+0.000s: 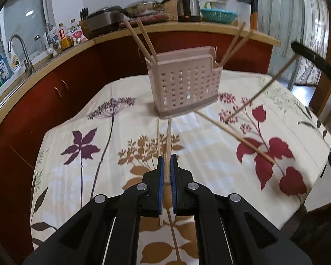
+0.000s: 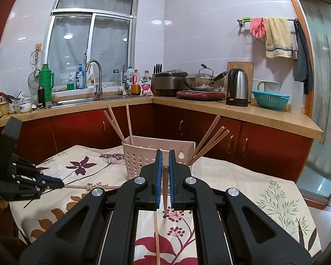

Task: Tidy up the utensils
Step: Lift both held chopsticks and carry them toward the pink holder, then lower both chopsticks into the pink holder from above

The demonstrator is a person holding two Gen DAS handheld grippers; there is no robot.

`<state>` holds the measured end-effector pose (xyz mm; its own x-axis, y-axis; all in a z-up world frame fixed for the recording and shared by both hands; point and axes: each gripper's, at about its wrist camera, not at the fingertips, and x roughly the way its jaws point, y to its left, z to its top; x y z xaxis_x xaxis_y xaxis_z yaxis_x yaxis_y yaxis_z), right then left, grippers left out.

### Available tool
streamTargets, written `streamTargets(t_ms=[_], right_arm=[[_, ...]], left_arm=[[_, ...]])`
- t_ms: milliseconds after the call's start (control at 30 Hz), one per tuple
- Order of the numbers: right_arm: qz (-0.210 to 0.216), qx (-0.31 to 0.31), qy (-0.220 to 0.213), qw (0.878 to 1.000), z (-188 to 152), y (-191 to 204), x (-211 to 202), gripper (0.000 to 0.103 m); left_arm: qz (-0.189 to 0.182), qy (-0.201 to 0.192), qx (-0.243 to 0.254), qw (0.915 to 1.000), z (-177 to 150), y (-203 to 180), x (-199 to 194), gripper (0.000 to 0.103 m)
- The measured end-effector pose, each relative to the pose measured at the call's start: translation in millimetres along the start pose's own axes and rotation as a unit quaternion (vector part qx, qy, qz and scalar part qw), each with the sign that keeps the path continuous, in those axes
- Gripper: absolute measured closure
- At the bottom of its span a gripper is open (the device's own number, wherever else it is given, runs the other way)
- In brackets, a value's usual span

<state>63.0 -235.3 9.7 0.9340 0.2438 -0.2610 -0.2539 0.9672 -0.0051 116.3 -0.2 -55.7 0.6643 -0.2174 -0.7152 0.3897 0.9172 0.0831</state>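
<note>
A pink perforated utensil holder stands on the flowered tablecloth, with chopsticks leaning out of both its ends. My left gripper is shut on a chopstick that points at the holder's base. My right gripper is shut on another chopstick, which slants down with its tip near the cloth. Two loose chopsticks lie on the table: one beside the left gripper's stick, one to the right.
The table stands close to red cabinets under an L-shaped counter holding a sink tap, bottles, a wok, a kettle and a teal colander. A glass door is at the right.
</note>
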Motion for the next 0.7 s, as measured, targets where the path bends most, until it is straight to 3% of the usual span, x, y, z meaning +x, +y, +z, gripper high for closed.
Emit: streamTargets(t_ms=[300, 700], right_arm=[[0.002, 0.001, -0.009, 1.0, 9.7, -0.8, 10.3, 0.097], [0.014, 0.023, -0.008, 1.0, 25.8, -14.9, 57.4, 0.097]], left_arm=[[0.007, -0.061, -0.018, 0.998, 30.5, 11.2, -2.3, 0.096], [0.014, -0.161, -0.035, 0.9863, 75.3, 18.7, 0.6, 0.096]])
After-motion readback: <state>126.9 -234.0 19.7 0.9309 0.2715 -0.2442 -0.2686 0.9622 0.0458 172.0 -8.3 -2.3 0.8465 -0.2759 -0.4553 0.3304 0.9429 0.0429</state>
